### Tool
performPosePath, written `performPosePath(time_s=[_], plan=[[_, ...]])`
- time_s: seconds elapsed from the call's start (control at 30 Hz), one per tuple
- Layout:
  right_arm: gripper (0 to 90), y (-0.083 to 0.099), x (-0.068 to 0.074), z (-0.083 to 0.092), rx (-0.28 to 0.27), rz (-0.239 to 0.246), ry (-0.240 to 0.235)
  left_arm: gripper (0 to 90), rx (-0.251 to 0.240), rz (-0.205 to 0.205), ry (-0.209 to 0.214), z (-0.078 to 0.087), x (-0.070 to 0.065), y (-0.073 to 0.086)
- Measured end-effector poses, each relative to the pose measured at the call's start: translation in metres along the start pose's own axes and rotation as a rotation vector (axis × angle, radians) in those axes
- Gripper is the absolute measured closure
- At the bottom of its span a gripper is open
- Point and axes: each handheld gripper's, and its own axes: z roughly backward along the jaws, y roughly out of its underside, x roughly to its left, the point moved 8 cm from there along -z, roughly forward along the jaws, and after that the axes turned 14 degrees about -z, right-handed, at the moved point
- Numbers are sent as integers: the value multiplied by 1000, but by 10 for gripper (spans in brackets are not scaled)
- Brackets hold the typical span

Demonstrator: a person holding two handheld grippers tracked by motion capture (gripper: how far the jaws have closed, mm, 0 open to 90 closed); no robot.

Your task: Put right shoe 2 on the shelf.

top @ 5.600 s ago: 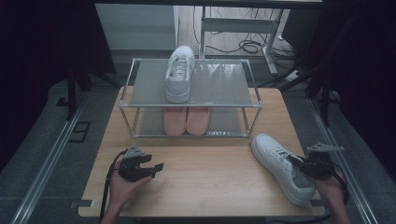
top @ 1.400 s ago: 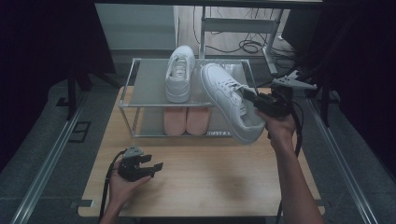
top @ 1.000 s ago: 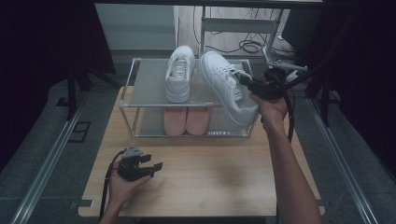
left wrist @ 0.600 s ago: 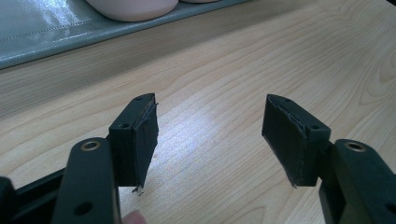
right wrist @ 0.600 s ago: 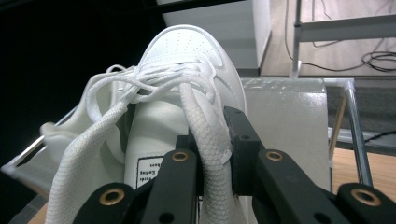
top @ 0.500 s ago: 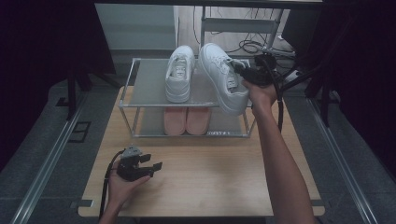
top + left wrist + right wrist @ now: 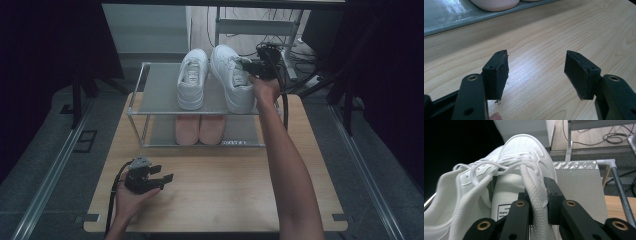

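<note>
Jaws of the left gripper (image 7: pixel 162 178) stand wide apart with nothing between them, near the tabletop's (image 7: pixel 225 190) front left corner. Farther back, the right gripper (image 7: pixel 248 67) pinches the white shoe (image 7: pixel 231 76), on the rack's (image 7: pixel 160 95) top shelf beside its twin (image 7: pixel 191 79).

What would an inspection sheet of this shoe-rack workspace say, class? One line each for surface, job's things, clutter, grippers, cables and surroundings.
Surface: wooden table, bare in front of the rack.
Job's things: second white sneaker held over the top shelf of the metal rack, beside the first white sneaker; whether it rests on the shelf cannot be told. Pink pair on the lower shelf.
Clutter: nothing seen.
Grippers: right gripper shut on the second white sneaker at its tongue and lace; left gripper open, low over the table.
Cables: one trails from each gripper; more on the floor behind.
Surroundings: dark curtains, metal frames.
</note>
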Motion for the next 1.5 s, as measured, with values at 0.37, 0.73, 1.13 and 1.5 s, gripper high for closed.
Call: performPosePath(time_s=[0.37, 0.73, 1.13, 1.5], plan=[[792, -1, 2, -45, 36, 10, 110, 365, -2, 0, 0, 0, 2, 1], [564, -3, 7, -32, 4, 2, 35, 366, 0, -1, 4, -2, -1, 1], [741, 11, -10, 16, 17, 80, -77, 366, -3, -8, 1, -2, -4, -2], [878, 32, -33, 37, 42, 140, -102, 366, 10, -15, 3, -5, -6, -1]])
